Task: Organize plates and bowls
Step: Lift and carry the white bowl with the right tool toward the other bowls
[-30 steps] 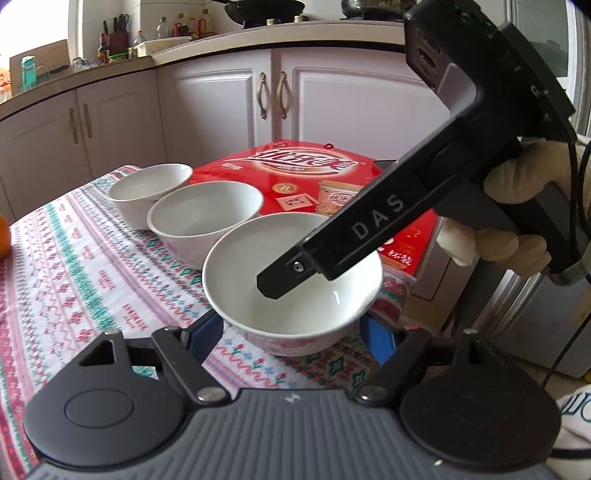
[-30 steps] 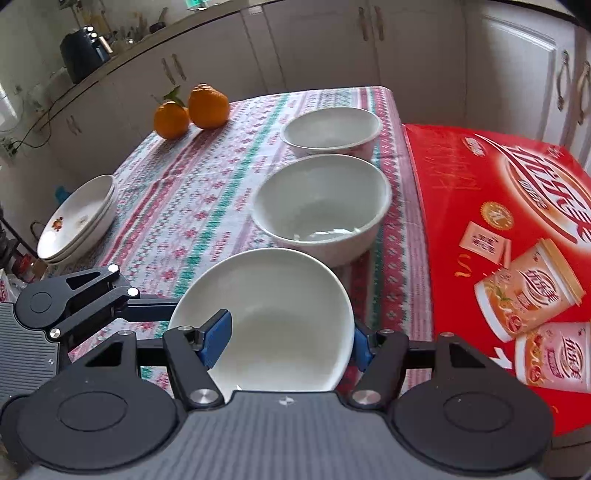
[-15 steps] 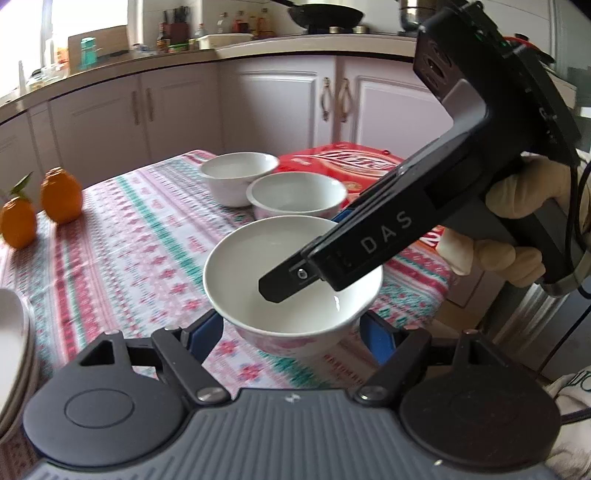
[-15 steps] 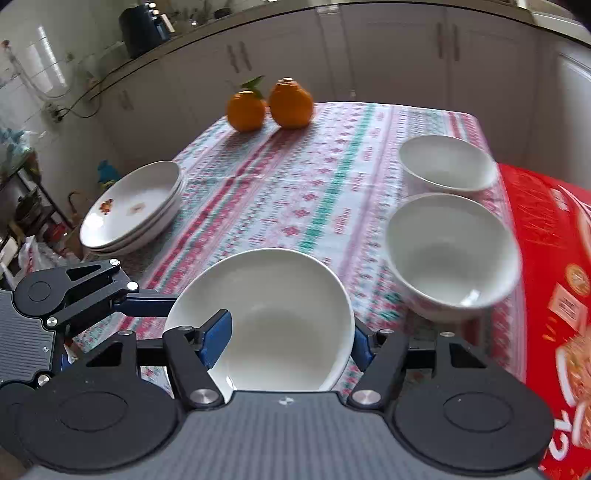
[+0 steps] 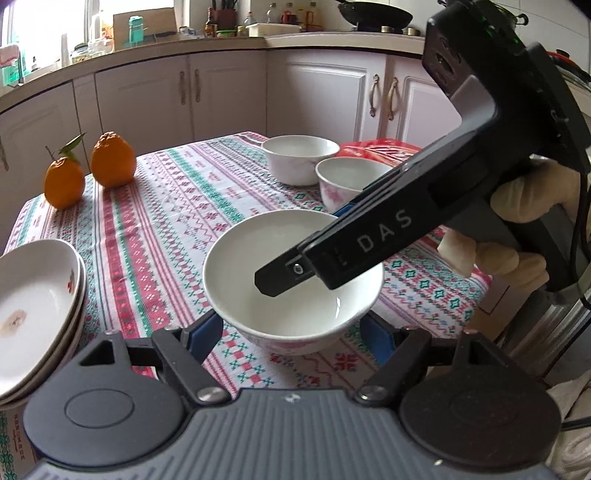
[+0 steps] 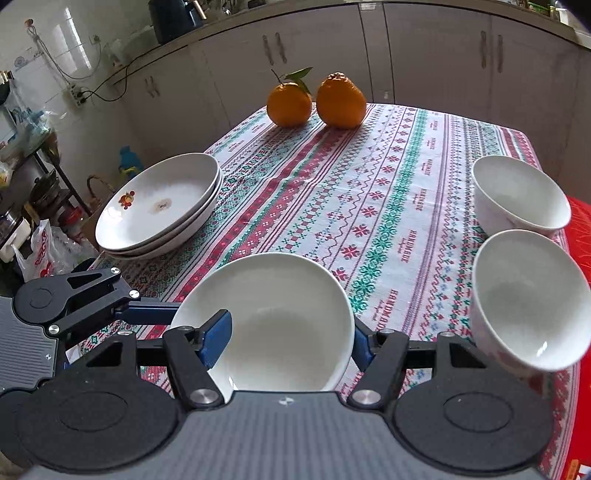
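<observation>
While both grippers, left (image 5: 293, 328) and right (image 6: 291, 341), clamp one bowl (image 5: 293, 280), the plates (image 6: 162, 206) sit stacked. Two bowls (image 6: 521, 199) remain loose.

A kitchen with pale cabinets (image 5: 229, 96) running around the far side, their doors fitted with curved metal handles (image 5: 384, 94). A light counter (image 5: 332, 40) tops them, crowded with bottles, a box and a dark pan (image 5: 373, 14). Daylight comes through a window (image 5: 48, 26) at the far left and falls softly across the room. The table (image 6: 369, 206) wears a cloth patterned in red, green and white bands. Beyond the table's left edge the wall (image 6: 55, 48) is white tile with a socket and a trailing cable (image 6: 96, 92), and a metal rack (image 6: 33, 177) with bags stands below.
</observation>
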Action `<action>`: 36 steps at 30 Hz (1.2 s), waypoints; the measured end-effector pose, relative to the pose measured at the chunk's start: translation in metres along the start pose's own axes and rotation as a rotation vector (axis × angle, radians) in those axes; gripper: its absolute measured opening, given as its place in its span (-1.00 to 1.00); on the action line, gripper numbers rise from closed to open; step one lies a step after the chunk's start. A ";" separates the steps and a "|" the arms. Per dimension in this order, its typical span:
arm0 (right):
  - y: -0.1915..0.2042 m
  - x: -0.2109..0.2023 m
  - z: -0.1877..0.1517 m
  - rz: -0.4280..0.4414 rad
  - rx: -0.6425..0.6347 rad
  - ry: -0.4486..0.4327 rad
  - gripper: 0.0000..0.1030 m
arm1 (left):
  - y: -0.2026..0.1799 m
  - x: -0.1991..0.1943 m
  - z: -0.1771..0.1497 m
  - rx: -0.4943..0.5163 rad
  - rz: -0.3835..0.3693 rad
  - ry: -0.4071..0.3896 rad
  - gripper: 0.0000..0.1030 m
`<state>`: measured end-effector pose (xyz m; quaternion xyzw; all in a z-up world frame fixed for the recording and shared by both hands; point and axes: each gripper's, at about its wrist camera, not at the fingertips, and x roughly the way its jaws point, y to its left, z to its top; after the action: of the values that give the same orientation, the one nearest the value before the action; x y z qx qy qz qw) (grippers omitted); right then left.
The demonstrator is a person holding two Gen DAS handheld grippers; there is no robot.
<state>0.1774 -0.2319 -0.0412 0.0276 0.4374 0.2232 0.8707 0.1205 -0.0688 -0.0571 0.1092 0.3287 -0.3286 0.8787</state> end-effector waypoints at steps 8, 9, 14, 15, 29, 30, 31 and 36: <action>0.002 0.011 0.005 0.009 0.012 -0.003 0.38 | 0.009 0.002 0.000 -0.010 0.016 0.006 0.57; 0.002 0.012 0.005 0.009 0.012 -0.003 0.38 | 0.010 0.002 0.000 -0.011 0.018 0.005 0.57; 0.001 0.017 0.007 0.009 0.027 -0.013 0.38 | 0.012 0.003 0.000 -0.017 0.019 0.000 0.57; 0.000 0.017 0.007 0.009 0.030 -0.014 0.38 | 0.012 0.003 0.001 -0.014 0.019 -0.001 0.57; -0.001 0.020 0.007 0.009 0.042 -0.021 0.41 | 0.015 0.006 0.004 0.007 0.022 0.007 0.59; -0.001 0.020 0.006 0.010 0.037 -0.022 0.41 | 0.015 0.006 0.004 0.006 0.021 0.008 0.59; -0.001 0.020 0.006 0.012 0.035 -0.024 0.43 | 0.015 0.006 0.004 0.006 0.020 0.008 0.59; 0.001 0.019 0.004 0.012 0.030 -0.041 0.82 | 0.016 0.006 0.002 -0.004 0.015 0.010 0.79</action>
<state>0.1901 -0.2231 -0.0522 0.0477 0.4227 0.2212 0.8776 0.1349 -0.0607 -0.0600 0.1115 0.3331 -0.3208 0.8796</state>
